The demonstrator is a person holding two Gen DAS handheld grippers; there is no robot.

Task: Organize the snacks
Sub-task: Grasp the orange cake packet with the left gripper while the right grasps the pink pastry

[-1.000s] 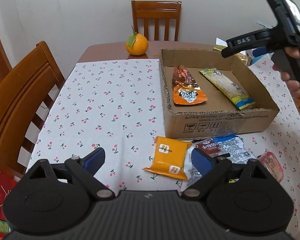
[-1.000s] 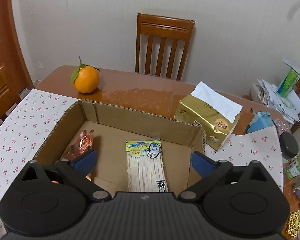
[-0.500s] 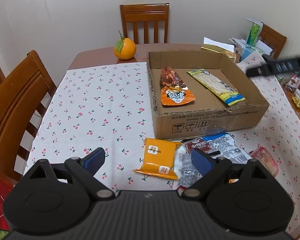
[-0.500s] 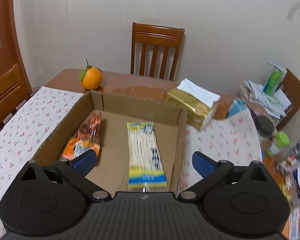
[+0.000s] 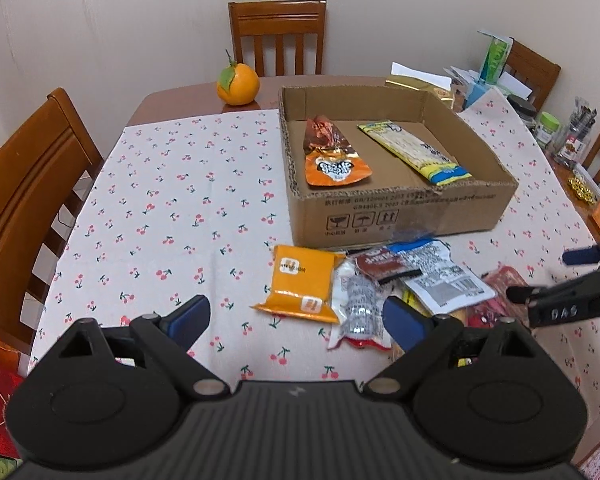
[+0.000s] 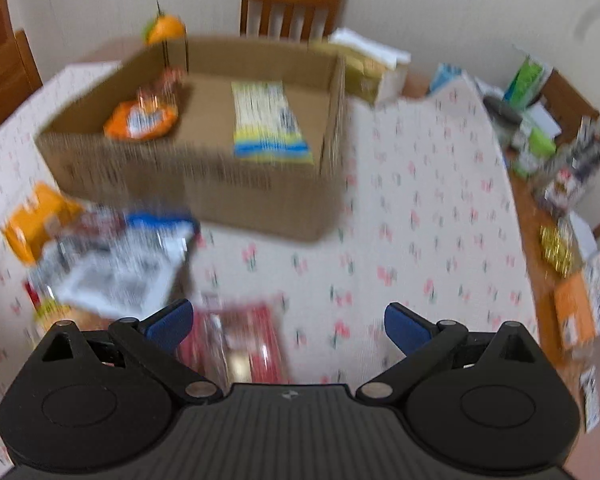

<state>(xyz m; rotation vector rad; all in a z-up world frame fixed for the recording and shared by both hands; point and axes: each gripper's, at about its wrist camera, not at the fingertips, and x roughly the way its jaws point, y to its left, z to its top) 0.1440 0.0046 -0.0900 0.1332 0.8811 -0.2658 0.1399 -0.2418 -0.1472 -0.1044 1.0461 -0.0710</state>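
Cherry-print tablecloth [image 5: 188,184] on wood table; cardboard box [image 5: 400,212] far right, snack pile [image 5: 380,280] near. Left gripper [image 5: 296,314] & right gripper [image 6: 288,322] both spread, holding nothing.

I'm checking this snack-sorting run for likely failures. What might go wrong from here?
The right gripper, open, is near the red packet, which overlaps a pile of loose packets; a grab may drag neighbours. The right wrist view is blurred, so aim may be off. Both grippers work the same pile; the left gripper might collide.
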